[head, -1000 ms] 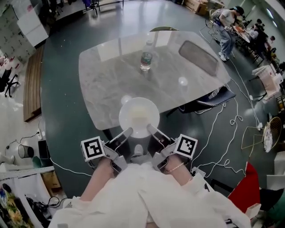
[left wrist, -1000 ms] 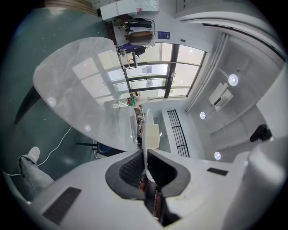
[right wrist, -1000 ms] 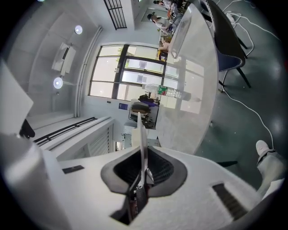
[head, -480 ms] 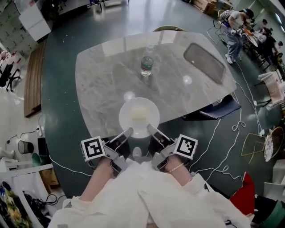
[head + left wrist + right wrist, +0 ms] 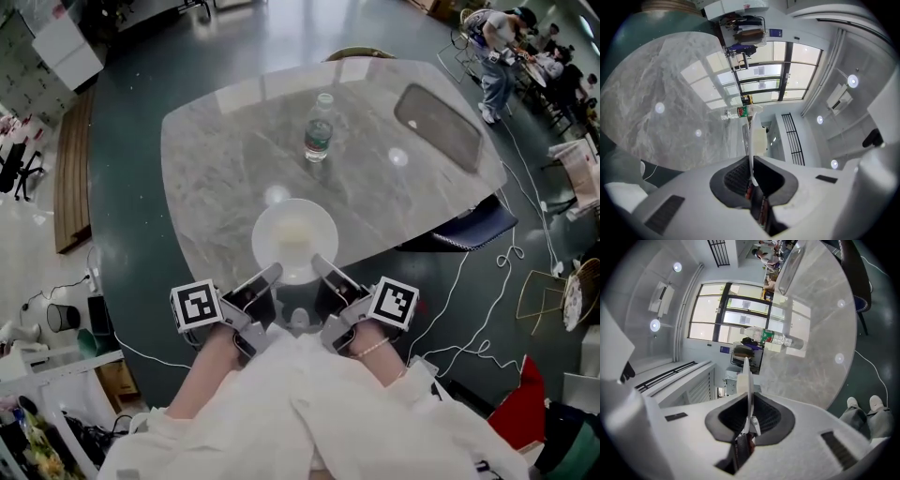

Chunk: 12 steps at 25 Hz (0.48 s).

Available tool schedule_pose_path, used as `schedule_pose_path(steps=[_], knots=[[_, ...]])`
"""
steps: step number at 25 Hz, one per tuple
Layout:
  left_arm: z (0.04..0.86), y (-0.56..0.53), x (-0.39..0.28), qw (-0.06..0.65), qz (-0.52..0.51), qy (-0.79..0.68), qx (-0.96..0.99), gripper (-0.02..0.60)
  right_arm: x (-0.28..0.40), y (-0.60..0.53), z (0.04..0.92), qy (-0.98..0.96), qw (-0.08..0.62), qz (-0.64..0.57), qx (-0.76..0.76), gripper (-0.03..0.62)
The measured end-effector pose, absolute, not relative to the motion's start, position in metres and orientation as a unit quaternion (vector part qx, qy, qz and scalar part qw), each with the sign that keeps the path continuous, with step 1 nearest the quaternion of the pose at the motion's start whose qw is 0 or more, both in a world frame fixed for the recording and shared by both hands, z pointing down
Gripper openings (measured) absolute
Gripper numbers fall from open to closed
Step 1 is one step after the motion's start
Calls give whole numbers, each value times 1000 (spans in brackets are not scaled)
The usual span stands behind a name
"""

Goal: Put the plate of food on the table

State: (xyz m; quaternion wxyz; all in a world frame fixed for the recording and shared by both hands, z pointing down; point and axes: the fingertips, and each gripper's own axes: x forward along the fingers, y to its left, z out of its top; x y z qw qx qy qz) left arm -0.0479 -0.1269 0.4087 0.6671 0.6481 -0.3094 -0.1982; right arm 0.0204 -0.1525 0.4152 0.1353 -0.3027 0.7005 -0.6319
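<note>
**Plate gripped on both sides at the worktop's near edge**

The left claw (image 5: 266, 277) and the right claw (image 5: 324, 268) each clamp the near rim of a white plate (image 5: 294, 240), one at each side of it. In the left gripper view the plate (image 5: 750, 140) shows edge-on, a thin white line pinched between the dark padded jaws. The right gripper view shows the same: the rim (image 5: 747, 380) runs straight into the narrow gap between that claw's pads.

From the head view the plate lies over the near edge of the grey marble worktop (image 5: 216, 159), with part of it reaching past that edge toward the person. Whether it rests on the stone or hangs just above it cannot be told. A pale yellowish patch of food (image 5: 294, 232) sits at its middle; what kind is too faint to say.

A water bottle (image 5: 319, 138) with a green label stands upright farther along the worktop, well apart from the plate. A dark blue chair (image 5: 469, 225) is tucked at the right side, and white cables (image 5: 487, 281) trail over the green floor (image 5: 131, 281).
</note>
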Motion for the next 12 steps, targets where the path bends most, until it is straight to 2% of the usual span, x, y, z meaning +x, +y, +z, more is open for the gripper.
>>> schedule_pose_path(steps=[12], knots=[[395, -192, -79, 668, -158, -279, 671, 26, -8, -210, 409, 694, 154, -607, -354, 17]])
